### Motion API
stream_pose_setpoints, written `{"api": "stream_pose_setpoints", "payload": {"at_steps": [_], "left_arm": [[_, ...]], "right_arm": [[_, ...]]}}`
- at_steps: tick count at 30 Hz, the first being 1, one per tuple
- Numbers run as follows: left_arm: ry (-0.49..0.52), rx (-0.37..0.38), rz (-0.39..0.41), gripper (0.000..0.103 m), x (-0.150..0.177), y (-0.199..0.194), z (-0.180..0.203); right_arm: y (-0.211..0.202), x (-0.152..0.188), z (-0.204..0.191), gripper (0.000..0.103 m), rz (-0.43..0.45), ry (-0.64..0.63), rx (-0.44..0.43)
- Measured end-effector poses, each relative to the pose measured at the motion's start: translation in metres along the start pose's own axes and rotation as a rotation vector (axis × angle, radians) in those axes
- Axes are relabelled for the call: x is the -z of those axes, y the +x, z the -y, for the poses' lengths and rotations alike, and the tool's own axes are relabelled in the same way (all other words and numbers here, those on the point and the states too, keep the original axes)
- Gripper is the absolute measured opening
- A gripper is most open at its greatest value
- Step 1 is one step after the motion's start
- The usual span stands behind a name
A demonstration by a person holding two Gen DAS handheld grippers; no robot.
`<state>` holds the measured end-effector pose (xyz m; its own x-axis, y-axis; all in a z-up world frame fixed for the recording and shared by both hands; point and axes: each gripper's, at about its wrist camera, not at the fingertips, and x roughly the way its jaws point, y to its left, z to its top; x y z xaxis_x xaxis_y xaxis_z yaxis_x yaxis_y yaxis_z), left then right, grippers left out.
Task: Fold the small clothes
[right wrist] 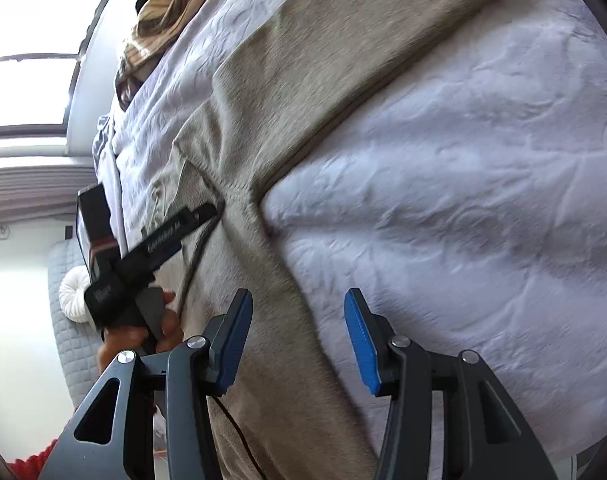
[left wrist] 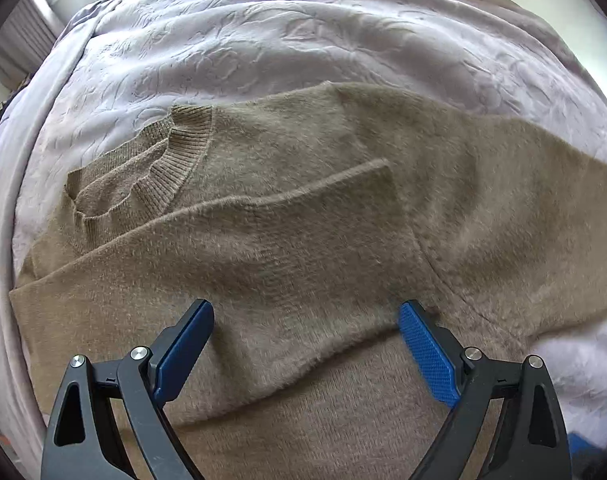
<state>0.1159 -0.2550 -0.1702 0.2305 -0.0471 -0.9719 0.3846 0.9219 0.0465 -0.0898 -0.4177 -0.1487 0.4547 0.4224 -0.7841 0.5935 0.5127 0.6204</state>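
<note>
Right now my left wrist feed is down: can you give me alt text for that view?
A tan sweater lies flat on a pale textured bedspread, one sleeve folded across its chest, collar to the left. The left gripper hovers open over the sleeve, holding nothing.

Daylight floods in from the window (right wrist: 31, 40) at ten o'clock in the right wrist view, blown out to white. The bedspread (right wrist: 483, 160) there glares and smears with motion blur. The left wrist view is dimmer, sharp, and fisheye-curved, with dark vignetted corners.
</note>
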Motion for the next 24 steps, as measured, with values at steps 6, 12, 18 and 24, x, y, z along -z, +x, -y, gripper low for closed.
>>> {"api": "stream_pose_setpoints", "payload": {"at_steps": [6,12,18,24], "left_arm": [[0.010,0.045,-0.034,0.095,0.013,-0.007,0.010],[0.008,0.098,-0.050,0.095,0.028,-0.016,0.026],[0.042,0.132,-0.049,0.095,0.036,-0.025,0.052],[0.037,0.143,-0.057,0.095,0.041,-0.025,0.064]], "right_arm": [[-0.009,-0.016,0.014,0.052,0.041,0.033,-0.031],[-0.028,-0.046,0.031,0.052,0.139,0.076,-0.034],[-0.066,-0.093,0.064,0.052,0.326,0.179,-0.024],[-0.087,-0.130,0.103,0.052,0.445,0.318,-0.070]]}}
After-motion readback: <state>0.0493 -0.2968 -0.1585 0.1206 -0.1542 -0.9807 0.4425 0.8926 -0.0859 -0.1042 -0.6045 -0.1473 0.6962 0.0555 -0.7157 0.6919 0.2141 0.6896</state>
